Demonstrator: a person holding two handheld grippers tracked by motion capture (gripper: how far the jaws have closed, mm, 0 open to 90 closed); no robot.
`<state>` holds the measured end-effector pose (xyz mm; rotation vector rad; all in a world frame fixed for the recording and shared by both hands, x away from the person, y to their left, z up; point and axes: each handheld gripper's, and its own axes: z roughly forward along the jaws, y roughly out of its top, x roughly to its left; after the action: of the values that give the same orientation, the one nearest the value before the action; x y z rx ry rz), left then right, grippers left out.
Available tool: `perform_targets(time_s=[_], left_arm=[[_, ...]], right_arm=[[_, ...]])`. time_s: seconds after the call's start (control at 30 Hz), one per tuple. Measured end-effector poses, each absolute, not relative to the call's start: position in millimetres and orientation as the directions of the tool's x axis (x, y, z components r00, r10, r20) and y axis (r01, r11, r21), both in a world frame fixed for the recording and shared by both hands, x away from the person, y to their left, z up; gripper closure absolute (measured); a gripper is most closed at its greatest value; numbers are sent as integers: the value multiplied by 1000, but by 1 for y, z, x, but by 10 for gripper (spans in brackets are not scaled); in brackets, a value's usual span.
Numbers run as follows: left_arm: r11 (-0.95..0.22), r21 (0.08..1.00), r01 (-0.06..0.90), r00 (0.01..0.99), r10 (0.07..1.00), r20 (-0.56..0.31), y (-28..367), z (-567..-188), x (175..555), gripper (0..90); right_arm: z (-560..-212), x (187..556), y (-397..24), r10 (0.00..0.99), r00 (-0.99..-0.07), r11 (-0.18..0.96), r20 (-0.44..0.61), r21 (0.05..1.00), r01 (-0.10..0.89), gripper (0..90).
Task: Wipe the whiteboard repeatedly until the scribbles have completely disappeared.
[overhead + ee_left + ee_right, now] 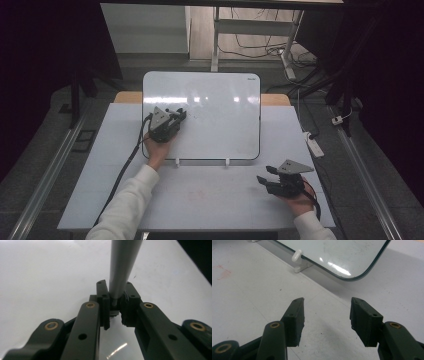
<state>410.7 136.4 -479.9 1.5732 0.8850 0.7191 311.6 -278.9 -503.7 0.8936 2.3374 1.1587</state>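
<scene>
A slim grey marker point(122, 267), round and smooth along its barrel, stands clamped in the left gripper point(115, 305), its body rising out of the jaws toward the top of the left gripper view. The jaws press on it from both sides, closed tight around its lower end. In the high view that left gripper point(176, 117) sits over the left part of the whiteboard point(220, 100), a glossy white panel with rounded corners and a dark thin edge that lies on the pale table point(200, 195) and rests against two small white clips point(177, 161) at its near edge. The board's surface looks mostly blank, with faint smudges and ceiling reflections. The right gripper point(327, 315) hovers low over the bare tabletop near the board's near right corner, its two black jaws spread well apart with nothing between them. In the high view the right gripper point(266, 175) lies well apart from the left one.
</scene>
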Motion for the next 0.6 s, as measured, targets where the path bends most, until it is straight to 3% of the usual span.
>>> perform_targets(time_s=[0.23, 0.47, 0.6], left_arm=[[-89, 985, 149, 572, 820, -13, 113, -487, 408, 784], [-72, 983, 169, 527, 850, -28, 138, -476, 412, 784], [-71, 983, 167, 544, 839, -32, 129, -480, 412, 784]], right_arm=[[-505, 313, -280, 688, -724, 457, -52, 806, 377, 452], [-503, 312, -282, 690, -722, 453, -53, 810, 374, 452], [-504, 312, -281, 688, -723, 457, -55, 808, 373, 452]])
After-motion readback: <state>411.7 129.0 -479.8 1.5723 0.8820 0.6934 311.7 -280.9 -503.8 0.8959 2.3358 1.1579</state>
